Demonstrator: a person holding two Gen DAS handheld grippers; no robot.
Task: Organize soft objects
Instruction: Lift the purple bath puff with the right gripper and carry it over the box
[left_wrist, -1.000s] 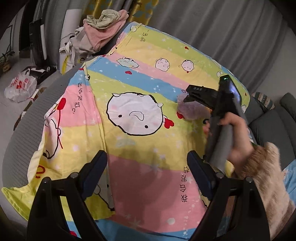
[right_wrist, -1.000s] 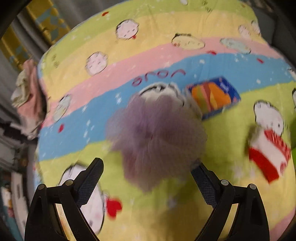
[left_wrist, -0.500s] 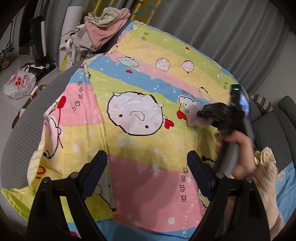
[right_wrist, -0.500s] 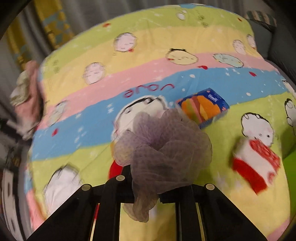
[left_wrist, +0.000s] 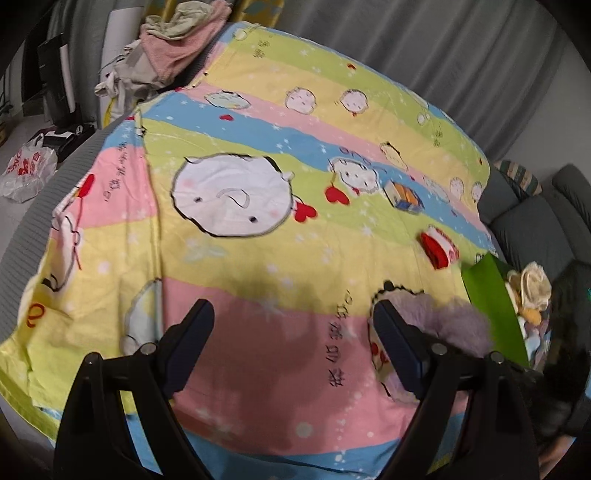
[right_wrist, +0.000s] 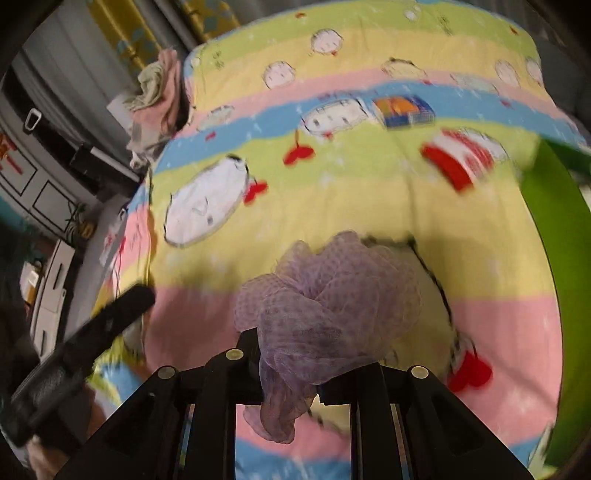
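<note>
Gone from over the blue stripe, now low at the near pink stripe: purple mesh pouf (right_wrist: 328, 295), clenched in the right gripper (right_wrist: 284, 369), jaws pinched tight on its gathered centre, tail of mesh dangling below.

Left wrist view: left gripper (left_wrist: 291, 343) spread wide, nothing between the jaws, hovering over the cartoon bedsheet (left_wrist: 258, 258). Pouf blurred at lower right, just behind the right-hand finger. Beyond it, a blue-and-orange tissue pack (left_wrist: 404, 197) on the blue stripe, a red-and-white folded cloth (left_wrist: 439, 247) nearer, well apart from each other. Green bag (left_wrist: 487, 295) at the right edge with plush items inside. Chinese characters printed on the sheet, blurred, not legible. White plastic bag (left_wrist: 26, 170) with a red print on the floor, unreadable.

Right wrist view: pouf off the sheet. Tissue pack lettering too smeared to read. Left gripper's dark body at lower left.
</note>
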